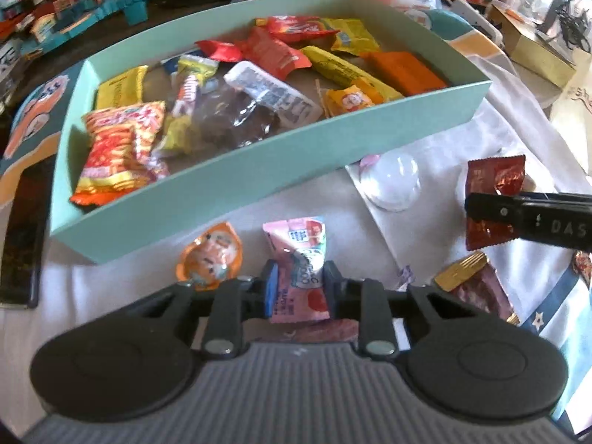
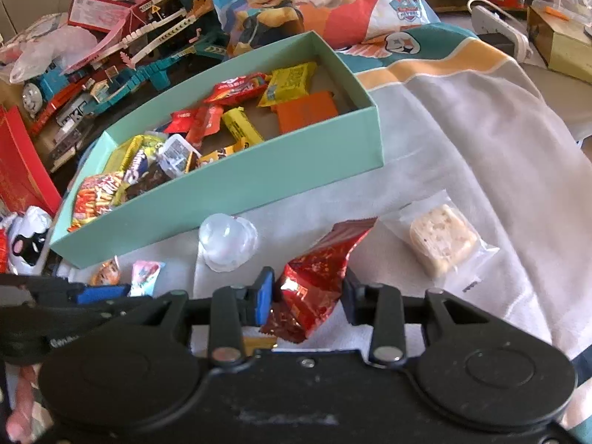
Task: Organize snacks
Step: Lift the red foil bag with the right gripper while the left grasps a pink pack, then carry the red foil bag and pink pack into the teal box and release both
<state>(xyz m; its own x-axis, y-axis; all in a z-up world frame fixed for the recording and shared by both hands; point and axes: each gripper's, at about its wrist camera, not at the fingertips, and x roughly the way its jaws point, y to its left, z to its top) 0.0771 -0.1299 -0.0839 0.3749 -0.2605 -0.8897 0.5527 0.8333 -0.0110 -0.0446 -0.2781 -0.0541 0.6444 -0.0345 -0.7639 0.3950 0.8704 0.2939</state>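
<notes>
Both grippers are squeezing a snack, close in front of the green box (image 1: pixel 207 185). Left gripper (image 1: pixel 299 285) holds a pink candy (image 1: pixel 299 255). Right gripper (image 2: pixel 307 298) holds a red packet (image 2: pixel 314 277). Lots of snacks are already in the box, mostly at its left end. A jelly cup (image 2: pixel 227 242), an orange candy (image 1: pixel 211 255) and a white square treat (image 2: pixel 442 238) still wait outside.

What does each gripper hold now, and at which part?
Left gripper: pink snack packet, at its lower half. Right gripper: red foil packet, near its lower middle.
</notes>
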